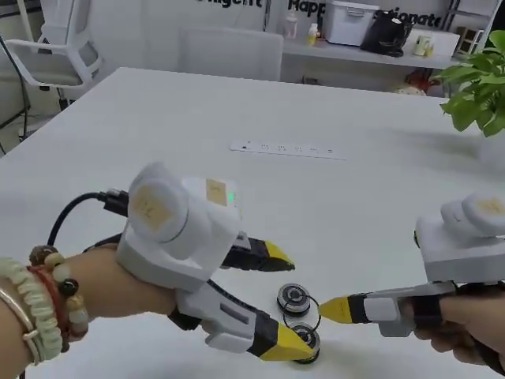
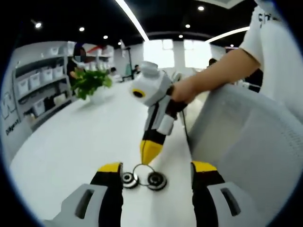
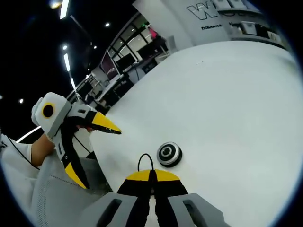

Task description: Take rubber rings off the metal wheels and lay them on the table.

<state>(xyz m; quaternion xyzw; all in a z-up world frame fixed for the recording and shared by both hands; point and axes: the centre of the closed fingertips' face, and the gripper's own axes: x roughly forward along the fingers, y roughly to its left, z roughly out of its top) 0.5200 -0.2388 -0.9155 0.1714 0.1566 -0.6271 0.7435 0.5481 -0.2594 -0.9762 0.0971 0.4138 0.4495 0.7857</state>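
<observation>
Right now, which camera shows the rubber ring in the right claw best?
The left gripper view: the rubber ring shows as an almost whole loop, pinched by the right claw, between two metal wheels. The head view gives a thin arc beside the claw tip. The right gripper view shows an arc above its shut tips.

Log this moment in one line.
left tongs: open beside wheels | right tongs: shut on ring | ring: between wheels
</observation>
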